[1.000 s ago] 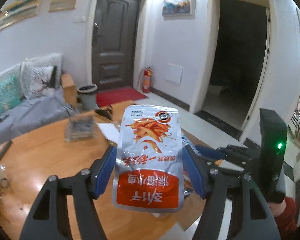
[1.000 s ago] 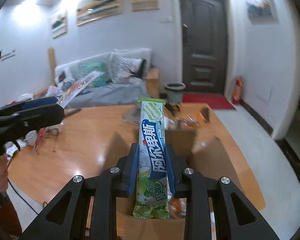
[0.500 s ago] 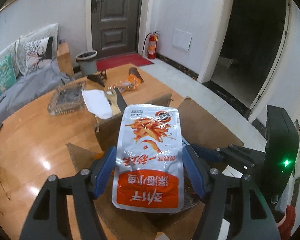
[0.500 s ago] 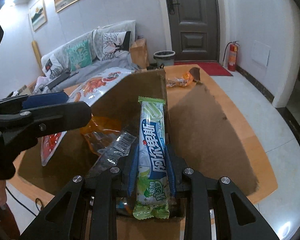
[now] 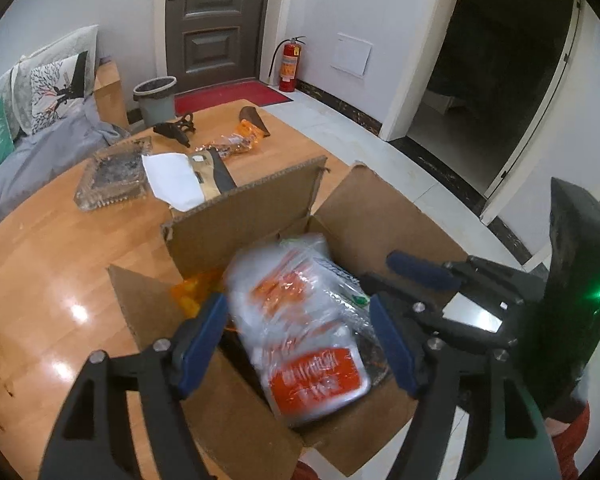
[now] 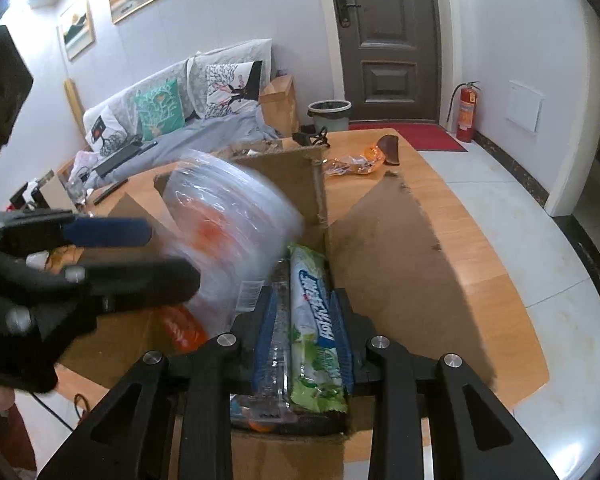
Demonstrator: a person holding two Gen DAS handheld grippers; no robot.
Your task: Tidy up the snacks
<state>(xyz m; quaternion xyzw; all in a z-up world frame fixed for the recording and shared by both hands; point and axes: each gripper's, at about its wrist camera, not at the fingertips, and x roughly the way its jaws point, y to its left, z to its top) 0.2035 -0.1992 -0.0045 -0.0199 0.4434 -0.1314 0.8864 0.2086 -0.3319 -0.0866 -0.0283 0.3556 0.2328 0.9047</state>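
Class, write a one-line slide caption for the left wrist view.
Open left gripper above a blurred orange-and-white snack pouch over the open cardboard box on the wooden table.

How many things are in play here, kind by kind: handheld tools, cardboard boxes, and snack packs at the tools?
Tools: 2, left tool and right tool
Cardboard box: 1
Snack packs at the tools: 2, orange-and-white pouch and green-and-white bar pack
Total: 5
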